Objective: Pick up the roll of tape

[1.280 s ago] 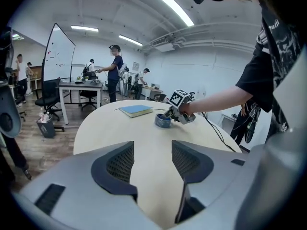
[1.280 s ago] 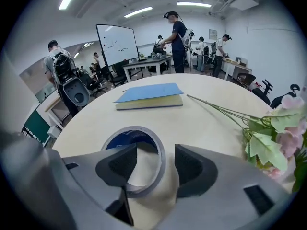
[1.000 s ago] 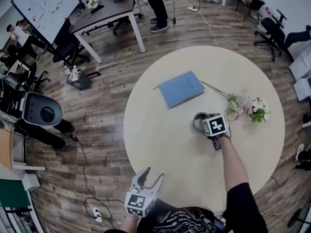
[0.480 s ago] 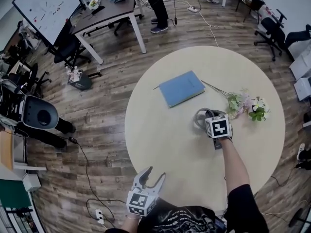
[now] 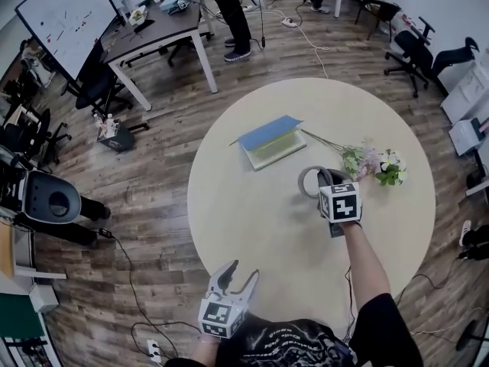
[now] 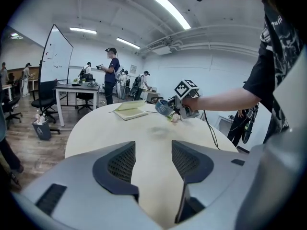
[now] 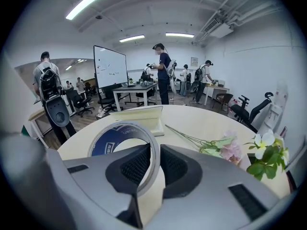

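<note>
The roll of tape (image 5: 308,182), a grey ring with a blue inner face, hangs tilted just above the round table (image 5: 252,228). My right gripper (image 5: 322,180) is shut on its wall, one pad inside the ring and one outside. In the right gripper view the tape (image 7: 106,140) stands on edge between the black pads (image 7: 132,166). My left gripper (image 5: 238,278) is open and holds nothing, low at the table's near edge. From the left gripper (image 6: 153,161) view the tape (image 6: 163,107) shows in the air beyond the jaws.
A blue-covered book (image 5: 267,140) lies on the table's far side. Pink and white flowers (image 5: 373,163) with long stems lie right of the tape. Desks, office chairs, a whiteboard (image 5: 57,17) and standing people surround the table.
My right gripper's jaws closed on the tape's wall and lifted it off the table, tipping the ring onto its edge. The left gripper stayed where it was.
</note>
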The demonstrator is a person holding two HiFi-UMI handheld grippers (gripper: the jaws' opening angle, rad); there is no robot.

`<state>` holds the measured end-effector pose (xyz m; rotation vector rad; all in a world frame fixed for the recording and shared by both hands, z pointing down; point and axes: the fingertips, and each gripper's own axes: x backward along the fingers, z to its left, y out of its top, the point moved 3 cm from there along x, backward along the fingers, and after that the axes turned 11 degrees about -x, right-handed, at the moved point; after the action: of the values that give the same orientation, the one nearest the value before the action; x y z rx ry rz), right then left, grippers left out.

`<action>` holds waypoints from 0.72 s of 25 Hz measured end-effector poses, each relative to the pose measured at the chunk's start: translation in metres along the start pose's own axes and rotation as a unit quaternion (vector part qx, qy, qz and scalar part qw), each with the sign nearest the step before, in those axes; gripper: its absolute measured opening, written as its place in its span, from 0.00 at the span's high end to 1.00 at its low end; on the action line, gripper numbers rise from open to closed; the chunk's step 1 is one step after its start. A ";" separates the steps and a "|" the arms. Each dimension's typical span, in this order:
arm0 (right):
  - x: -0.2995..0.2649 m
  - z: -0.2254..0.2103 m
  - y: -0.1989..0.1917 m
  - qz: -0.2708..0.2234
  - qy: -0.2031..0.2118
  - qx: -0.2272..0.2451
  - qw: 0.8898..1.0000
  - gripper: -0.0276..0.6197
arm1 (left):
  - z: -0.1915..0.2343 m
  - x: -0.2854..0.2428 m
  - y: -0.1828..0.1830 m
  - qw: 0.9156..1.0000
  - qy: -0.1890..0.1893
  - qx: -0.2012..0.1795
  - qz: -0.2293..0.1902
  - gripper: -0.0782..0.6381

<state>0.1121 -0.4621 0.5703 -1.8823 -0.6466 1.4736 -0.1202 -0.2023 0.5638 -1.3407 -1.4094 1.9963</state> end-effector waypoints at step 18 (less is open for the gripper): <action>0.136 0.014 -0.007 -0.109 -0.001 -0.034 0.993 0.85 | -0.020 0.008 0.020 0.998 -0.023 -0.020 -0.049 0.54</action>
<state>0.1324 -0.3565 0.4858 -1.7978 -0.8828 1.3282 -0.1026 -0.1943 0.5408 -1.2256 -1.5129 1.9565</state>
